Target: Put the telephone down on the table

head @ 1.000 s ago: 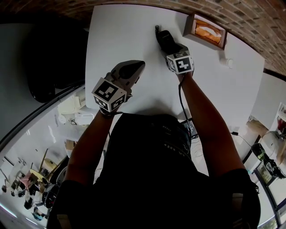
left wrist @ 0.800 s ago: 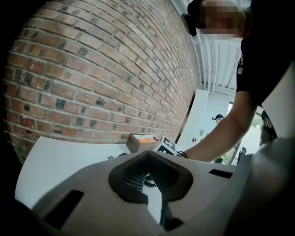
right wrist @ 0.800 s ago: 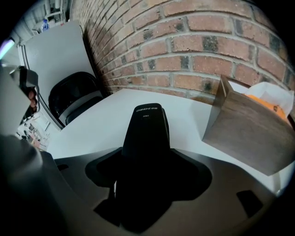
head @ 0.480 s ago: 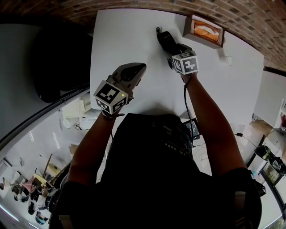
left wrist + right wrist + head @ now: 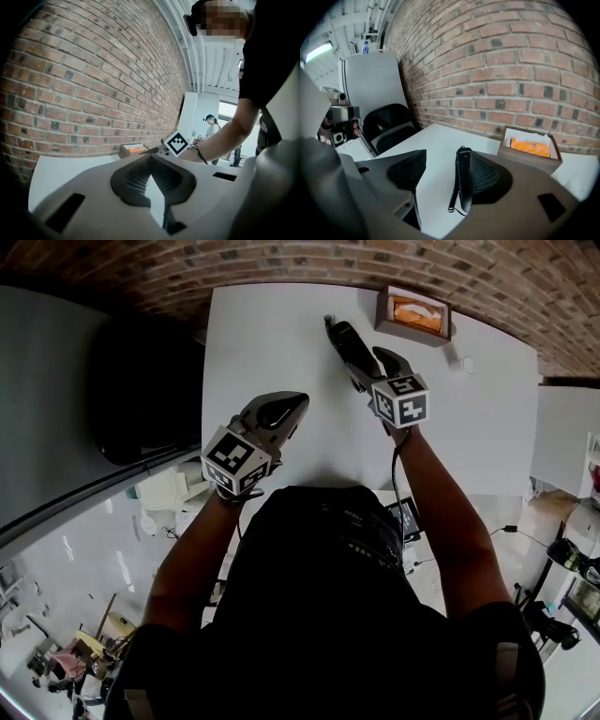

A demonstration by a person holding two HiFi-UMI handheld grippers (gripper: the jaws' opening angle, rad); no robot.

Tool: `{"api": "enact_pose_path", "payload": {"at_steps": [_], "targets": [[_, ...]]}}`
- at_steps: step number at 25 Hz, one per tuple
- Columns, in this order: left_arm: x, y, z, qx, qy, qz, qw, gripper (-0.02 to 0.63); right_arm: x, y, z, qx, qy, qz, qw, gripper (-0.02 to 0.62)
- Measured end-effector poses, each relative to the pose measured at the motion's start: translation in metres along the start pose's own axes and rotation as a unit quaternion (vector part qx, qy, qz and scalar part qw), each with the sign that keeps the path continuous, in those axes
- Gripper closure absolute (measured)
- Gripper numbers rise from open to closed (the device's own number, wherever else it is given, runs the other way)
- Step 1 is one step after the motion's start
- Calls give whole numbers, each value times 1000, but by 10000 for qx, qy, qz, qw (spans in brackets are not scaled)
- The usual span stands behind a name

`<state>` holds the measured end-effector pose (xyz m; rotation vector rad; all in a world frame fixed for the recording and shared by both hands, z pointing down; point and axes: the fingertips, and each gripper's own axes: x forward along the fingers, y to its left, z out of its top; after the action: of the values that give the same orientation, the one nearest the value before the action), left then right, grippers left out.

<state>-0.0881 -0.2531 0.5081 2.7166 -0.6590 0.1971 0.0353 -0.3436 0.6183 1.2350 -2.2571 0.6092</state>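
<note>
subject: telephone handset (image 5: 465,183), black, with a coiled cord (image 5: 453,192) trailing from its near end. it lies lengthwise on the white counter (image 5: 272,343), towards the far edge by the brick wall, with a wooden box (image 5: 529,147) of orange contents near it on the right.

right gripper (image 5: 449,154): jaws are apart. the handset sits between them but off centre, pressed along the ribbed pad of the right-hand jaw, with a clear strip of bare counter between it and the left-hand jaw. nothing is clamped. whether the handset's full weight is on the counter cannot be confirmed from these views, though the head view suggests it is down.

left gripper (image 5: 150,161): jaws are together at the tips with nothing between them. it hovers over the near part of the counter, well apart from the handset, and plays no part.

assessment: the step in hand appears to be the release, late in the task. to finish cleanly, the right gripper should draw straight back along the handset's length with the jaws kept wide, so the touching pad does not drag or roll the handset. the cord loops lie near the jaw roots and could snag on withdrawal, so a slight lift before retreating is advisable.
</note>
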Motion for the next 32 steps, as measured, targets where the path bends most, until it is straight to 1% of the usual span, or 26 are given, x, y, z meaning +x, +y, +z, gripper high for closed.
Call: {"api": "enact_pose_path", "payload": {"at_steps": [3,4,5,6,8,10,12,15,18,21,23,26,29,32], "targets": [[-16,-14,5,40,-82,-86,9999,600,-32,28,16,-8,-297,120,9995,311],[-20,-18,8,49,-124,-106,9999,600,-43,39,20,24,-389,204,9990,335],[-24,-22,11,60,-175,-125,9998,600,-54,50,24,54,-489,307,9983,394],[-28,-26,15,72,-236,-144,9996,600,-65,62,29,67,-596,413,9973,427],[-37,-35,25,94,-376,-200,9990,600,-88,87,38,44,-827,605,9947,527],[-47,-45,37,122,-520,-270,9982,600,-110,112,46,46,-1042,772,9915,564],[-56,-55,52,171,-673,-343,9970,600,-129,137,52,60,-1221,917,9883,571],[-68,-71,72,214,-908,-477,9945,600,-156,162,63,-32,-1468,928,9848,575],[-78,-88,83,241,-1037,-580,9926,600,-181,172,73,-129,-1664,855,9823,575],[-77,-97,83,301,-1045,-590,9923,600,-199,169,82,-243,-1816,800,9798,576],[-75,-104,85,317,-1076,-523,9923,600,-210,164,82,-298,-1885,784,9785,577],[-73,-119,90,386,-1101,-372,9925,600,-224,159,73,-338,-1902,840,9776,578],[-70,-134,89,408,-1074,-115,9933,600,-240,156,64,-509,-1873,1045,9754,578],[-58,-150,85,304,-1109,187,9932,600,-256,140,52,-555,-1845,1224,9736,578]]}}
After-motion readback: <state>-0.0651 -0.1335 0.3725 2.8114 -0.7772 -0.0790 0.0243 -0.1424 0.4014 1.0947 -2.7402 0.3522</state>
